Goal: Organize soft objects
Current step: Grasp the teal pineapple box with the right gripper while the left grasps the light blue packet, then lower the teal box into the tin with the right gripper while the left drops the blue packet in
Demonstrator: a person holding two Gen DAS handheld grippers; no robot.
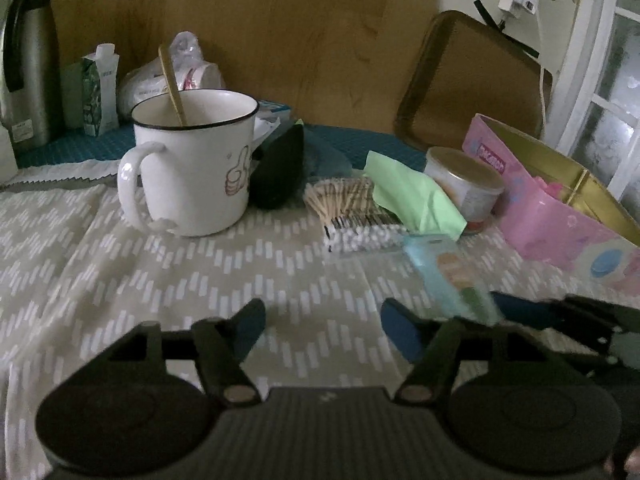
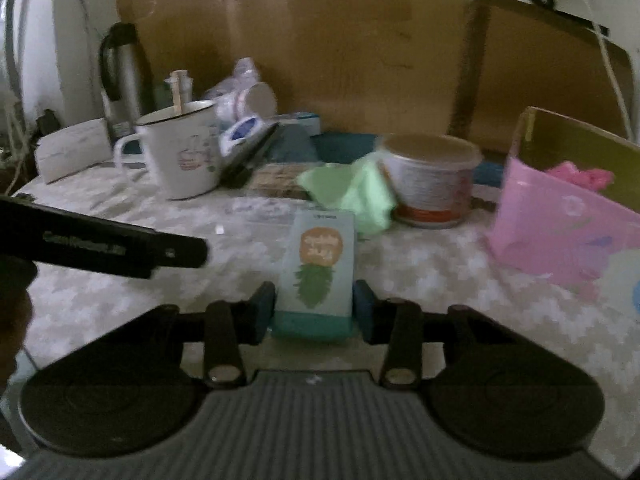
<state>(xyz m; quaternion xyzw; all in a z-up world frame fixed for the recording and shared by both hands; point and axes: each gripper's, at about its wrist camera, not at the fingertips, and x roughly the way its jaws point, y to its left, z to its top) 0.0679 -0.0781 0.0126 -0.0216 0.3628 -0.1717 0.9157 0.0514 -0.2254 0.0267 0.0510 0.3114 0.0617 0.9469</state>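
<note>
Pink box (image 2: 560, 232) sits at 2 o'clock on the counter (image 2: 420, 264). Right tool (image 2: 314, 312) pinches the teal tissue pack (image 2: 318, 276), dead centre. Left tool (image 1: 324, 330) spread, empty. Keep squeeze light, lift clear of green cloth (image 2: 352, 192), angle toward box opening.

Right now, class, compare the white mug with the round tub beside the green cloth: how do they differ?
The white mug has a handle; the round tub has none. The mug stands open with a stick in it; the tub has a lid on. The mug looks taller, with a dark rim; the tub is squat, with a red band low down. Both stand upright on the patterned cloth.
</note>
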